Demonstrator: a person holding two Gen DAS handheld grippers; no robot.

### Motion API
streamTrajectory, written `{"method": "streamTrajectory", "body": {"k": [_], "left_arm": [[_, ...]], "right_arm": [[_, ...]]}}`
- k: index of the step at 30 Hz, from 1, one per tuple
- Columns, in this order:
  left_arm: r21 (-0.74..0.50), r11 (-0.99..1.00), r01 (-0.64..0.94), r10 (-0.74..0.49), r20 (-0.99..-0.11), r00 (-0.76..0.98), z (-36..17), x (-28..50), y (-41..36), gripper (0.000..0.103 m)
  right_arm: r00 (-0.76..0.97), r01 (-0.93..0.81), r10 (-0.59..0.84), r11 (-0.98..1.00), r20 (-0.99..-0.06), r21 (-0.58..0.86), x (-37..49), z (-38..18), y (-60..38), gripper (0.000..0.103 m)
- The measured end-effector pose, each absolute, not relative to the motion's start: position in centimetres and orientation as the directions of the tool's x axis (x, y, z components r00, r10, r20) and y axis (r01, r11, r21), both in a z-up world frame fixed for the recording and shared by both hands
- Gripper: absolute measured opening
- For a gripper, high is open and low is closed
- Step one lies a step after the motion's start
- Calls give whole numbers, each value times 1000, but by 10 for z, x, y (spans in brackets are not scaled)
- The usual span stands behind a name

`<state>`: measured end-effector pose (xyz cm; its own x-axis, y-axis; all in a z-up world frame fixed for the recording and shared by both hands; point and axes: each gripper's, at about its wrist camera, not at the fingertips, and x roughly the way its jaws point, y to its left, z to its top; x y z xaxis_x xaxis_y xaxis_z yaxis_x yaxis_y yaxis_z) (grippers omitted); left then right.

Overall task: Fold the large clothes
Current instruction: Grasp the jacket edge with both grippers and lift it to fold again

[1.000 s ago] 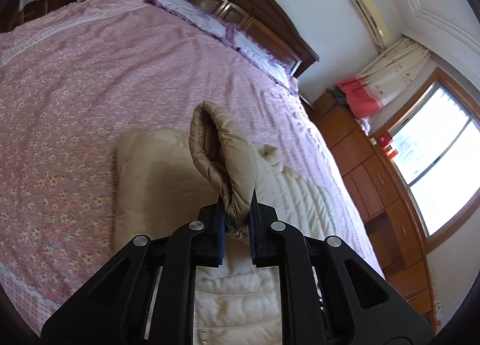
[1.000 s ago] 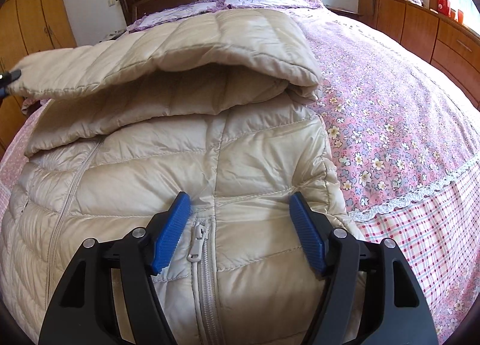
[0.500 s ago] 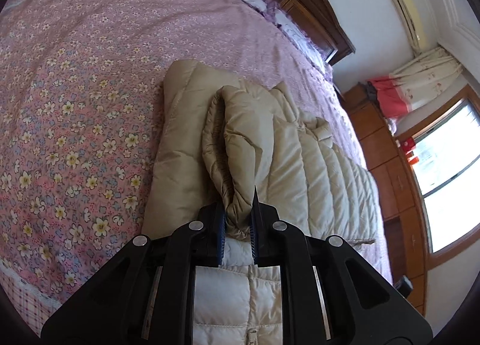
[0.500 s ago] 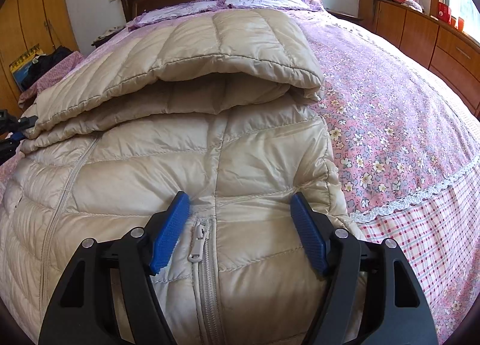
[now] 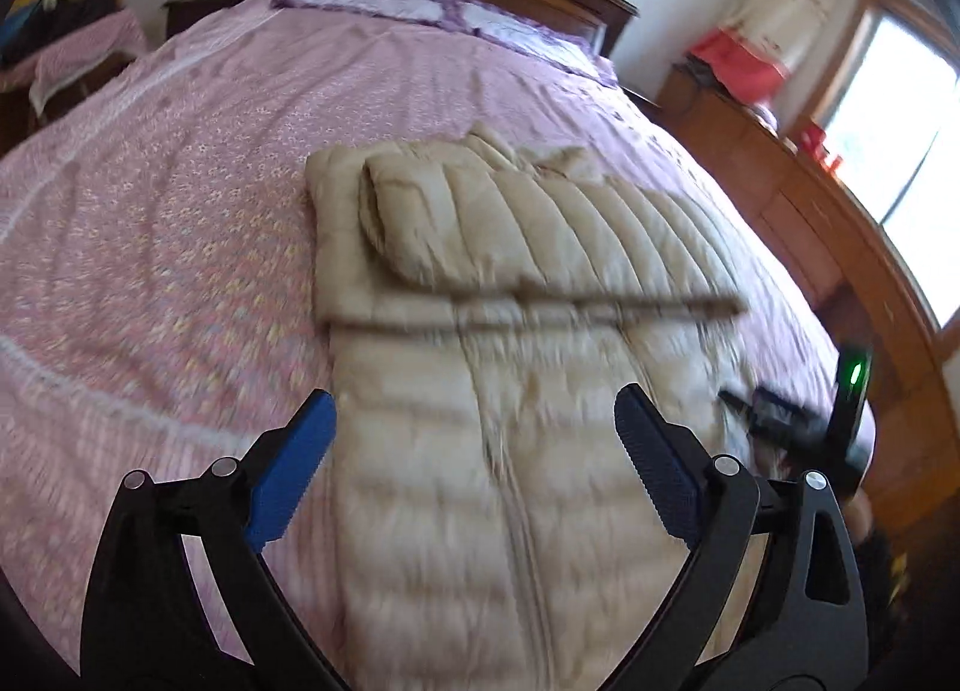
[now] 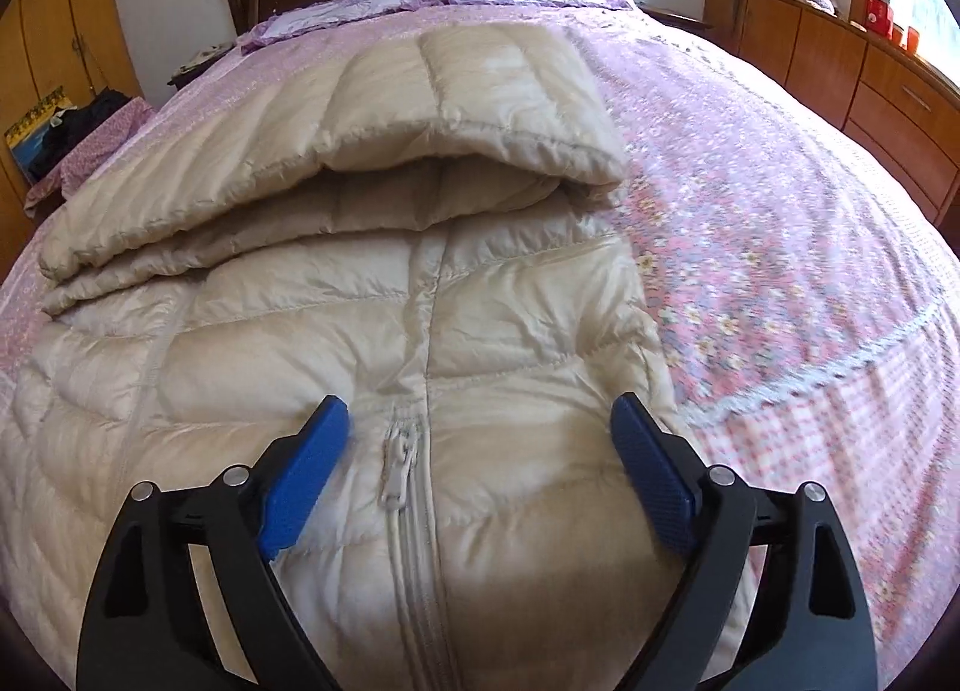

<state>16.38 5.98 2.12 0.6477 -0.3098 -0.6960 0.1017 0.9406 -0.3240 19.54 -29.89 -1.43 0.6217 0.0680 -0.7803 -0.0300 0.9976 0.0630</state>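
Two grippers hover over a beige quilted down jacket (image 5: 522, 295) that lies on the pink floral bedspread (image 5: 168, 199) of a dark wooden bed, filling the centre of both frames. The left gripper (image 5: 474, 469) has its blue-padded fingers spread wide and holds nothing, with the jacket's folded-over sleeve (image 5: 540, 229) lying across the body in the middle of its blurred view. The right gripper (image 6: 480, 463) also has its fingers apart, straddling the grey zipper pull (image 6: 397, 466) at lower centre.

Down jacket (image 5: 516, 451) hem off-frame, blurred
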Motion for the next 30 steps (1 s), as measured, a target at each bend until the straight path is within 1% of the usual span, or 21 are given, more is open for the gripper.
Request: {"method": "streamTrajectory", "body": {"k": [2,4,6,7,8,9,11,13,15,16,17,19,20,22,23,25,26,27,28,29,30], "left_arm": [[-366,924,115,-348,-675,651,21,135,67,93],[-398,911,109,-364,-651,666,22,118,78,89],[-422,901,95,-371,-640,673,20,96,87,84],[-440,894,90,-380,-636,672,16,89,90,83],[-464,883,78,-393,-635,666,12,81,95,83],[-482,874,64,-400,-638,658,6,76,100,83],[-508,860,50,-419,-646,638,-8,58,107,82],[-503,863,39,-419,-671,612,-25,41,110,81],[-509,861,25,-431,-701,568,-45,30,109,74],[-518,855,17,-440,-709,551,-53,27,109,72],[-529,849,7,-449,-714,537,-63,23,110,67],[-530,848,6,-450,-713,538,-72,15,109,64],[-536,844,15,-457,-704,543,-74,12,108,63],[-572,820,25,-496,-687,531,-79,7,106,58],[-598,801,27,-524,-679,515,-83,6,105,54],[-635,772,27,-564,-664,491,-89,3,104,51],[-650,759,27,-577,-653,491,-91,2,105,45],[-680,732,25,-603,-632,486,-95,3,109,33],[-715,699,16,-634,-609,477,-98,6,112,27],[-753,658,7,-667,-579,469,-103,6,113,17],[-791,612,-10,-694,-543,473,-107,5,116,12]], "right_arm": [[674,-52,102,994,-732,91,174,6,-302,86],[708,-89,134,991,-694,101,151,25,-305,86],[732,-103,131,991,-669,82,130,40,-309,86],[738,-111,132,991,-662,74,121,45,-311,86],[741,-127,135,990,-657,61,107,50,-315,83],[740,-137,139,989,-658,54,98,51,-318,81],[732,-141,126,989,-670,32,78,47,-325,81],[719,-125,109,992,-686,26,64,39,-334,81],[694,-85,91,995,-714,43,50,22,-344,81],[681,-63,85,996,-727,57,46,15,-349,81],[660,-22,77,996,-748,83,40,5,-358,81],[642,22,85,991,-762,130,32,-6,-364,81],[641,36,107,985,-760,169,25,-11,-369,81],[640,34,155,973,-752,229,19,-14,-370,80],[629,18,218,956,-746,294,16,-15,-370,76],[610,-3,299,927,-734,374,14,-18,-368,68],[602,-5,308,924,-736,383,13,-20,-366,58],[601,-2,294,931,-744,366,13,-20,-363,51],[603,1,294,930,-742,369,13,-21,-363,47],[611,-5,323,915,-723,404,11,-20,-366,36],[620,-17,372,887,-691,462,10,-19,-369,29]]}}
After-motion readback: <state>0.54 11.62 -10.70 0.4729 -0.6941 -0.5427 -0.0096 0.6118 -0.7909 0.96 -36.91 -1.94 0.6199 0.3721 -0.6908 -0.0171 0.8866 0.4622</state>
